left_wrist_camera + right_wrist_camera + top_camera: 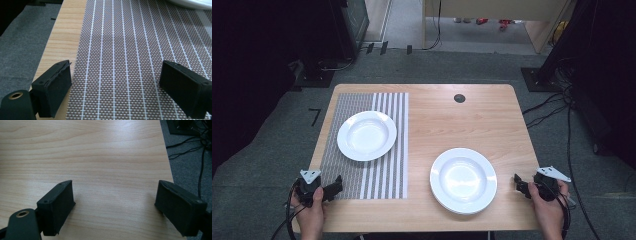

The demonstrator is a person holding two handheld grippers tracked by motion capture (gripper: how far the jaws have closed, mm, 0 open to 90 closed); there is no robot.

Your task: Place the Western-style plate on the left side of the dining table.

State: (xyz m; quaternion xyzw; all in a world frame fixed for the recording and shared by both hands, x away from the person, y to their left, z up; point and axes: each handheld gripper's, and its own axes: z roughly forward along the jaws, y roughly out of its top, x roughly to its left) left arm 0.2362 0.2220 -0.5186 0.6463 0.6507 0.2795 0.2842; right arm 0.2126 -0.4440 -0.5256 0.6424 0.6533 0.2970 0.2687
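High view: table (pixel 427 125) evenly lit from above, wood bright; both upper corners near black. Soft glare on plate (pixel 366 135) and on stack (pixel 463 180), whites slightly blown. Slight softness throughout, compression blocking on floor (pixel 277 165).
Left gripper view: mat (pixel 130 50) sharp at mid-distance, weave crisp; near jaws softer; faint shadow under each jaw.
Right gripper view: broad pale sheen across wood at top centre; jaws cast soft shadows; floor at right dim.
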